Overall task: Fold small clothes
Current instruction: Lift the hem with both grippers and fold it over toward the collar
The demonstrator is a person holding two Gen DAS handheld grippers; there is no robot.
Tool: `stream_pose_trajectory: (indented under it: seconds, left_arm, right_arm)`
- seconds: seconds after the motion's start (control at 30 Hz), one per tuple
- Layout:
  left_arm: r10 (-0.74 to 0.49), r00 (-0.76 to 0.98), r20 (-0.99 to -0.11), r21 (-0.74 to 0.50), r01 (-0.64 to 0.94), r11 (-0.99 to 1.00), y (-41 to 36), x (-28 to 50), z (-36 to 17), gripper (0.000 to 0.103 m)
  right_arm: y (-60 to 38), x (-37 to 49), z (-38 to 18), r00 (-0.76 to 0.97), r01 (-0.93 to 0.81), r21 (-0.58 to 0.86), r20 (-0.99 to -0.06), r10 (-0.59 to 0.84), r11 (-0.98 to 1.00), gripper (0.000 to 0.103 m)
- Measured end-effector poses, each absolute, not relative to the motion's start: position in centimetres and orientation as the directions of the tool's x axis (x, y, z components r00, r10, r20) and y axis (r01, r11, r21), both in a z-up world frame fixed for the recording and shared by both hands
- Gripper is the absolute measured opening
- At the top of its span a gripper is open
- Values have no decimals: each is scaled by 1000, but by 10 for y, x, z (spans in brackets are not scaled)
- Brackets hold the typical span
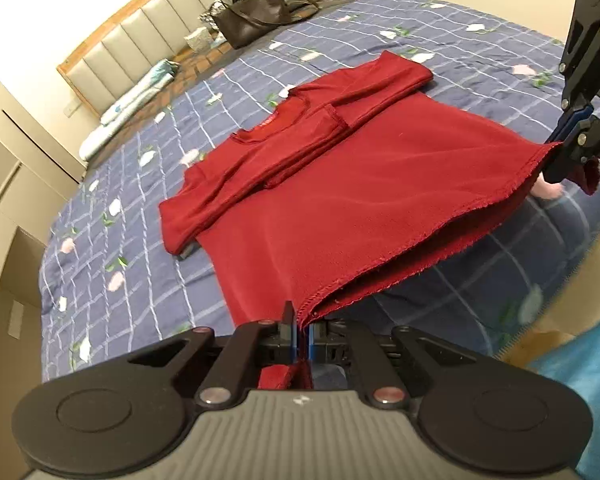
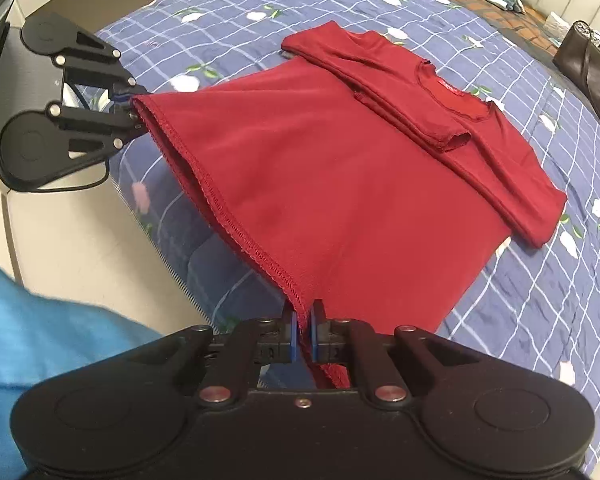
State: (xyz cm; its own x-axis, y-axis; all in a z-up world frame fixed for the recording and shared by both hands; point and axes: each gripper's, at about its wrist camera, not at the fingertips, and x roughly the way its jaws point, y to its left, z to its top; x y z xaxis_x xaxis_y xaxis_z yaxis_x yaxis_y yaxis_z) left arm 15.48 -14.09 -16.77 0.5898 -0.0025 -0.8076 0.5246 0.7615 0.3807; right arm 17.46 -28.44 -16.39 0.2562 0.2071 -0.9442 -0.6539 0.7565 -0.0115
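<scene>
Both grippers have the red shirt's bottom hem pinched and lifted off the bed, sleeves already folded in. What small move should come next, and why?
Probably carry the hem forward toward the collar. The left gripper and right gripper each clamp a hem corner of the red shirt, the hem is raised and taut, and both sleeves lie folded across the chest, so the bottom-to-top fold seems all that remains.

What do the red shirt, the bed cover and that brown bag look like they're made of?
Red shirt: soft matte knit, probably cotton or a blend; it sags and drapes between the two grippers, and its hem is stitched.
Bed cover: printed woven cloth, apparently quilted; faint puffiness shows along the grid lines.
Brown bag: looks like leather or imitation leather, with a smooth, slightly shiny surface.
</scene>
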Motion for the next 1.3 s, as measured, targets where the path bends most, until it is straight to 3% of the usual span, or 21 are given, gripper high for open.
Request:
stream_pose_trajectory:
  seconds: [0.3, 0.53, 0.93, 1.3]
  left_arm:
    - [-97, 474, -875, 251, 617, 746, -126, 91, -153, 4]
    - [-116, 450, -885, 201, 596, 777, -119, 89, -139, 4]
    - [-139, 476, -868, 234, 640, 732, -124, 135, -104, 5]
    - [-210, 456, -865, 120, 594, 795, -127, 266, -72, 5]
  right_arm:
    - [-285, 110, -157, 170, -649, 56, -961, 216, 758, 6]
    - [-286, 97, -144, 206, -562, 77, -951, 230, 824, 6]
    - [-292, 149, -109, 381, -505, -33, -905, 188, 862, 6]
    - [-304, 265, -89, 426, -549, -72, -881, 205, 833, 6]
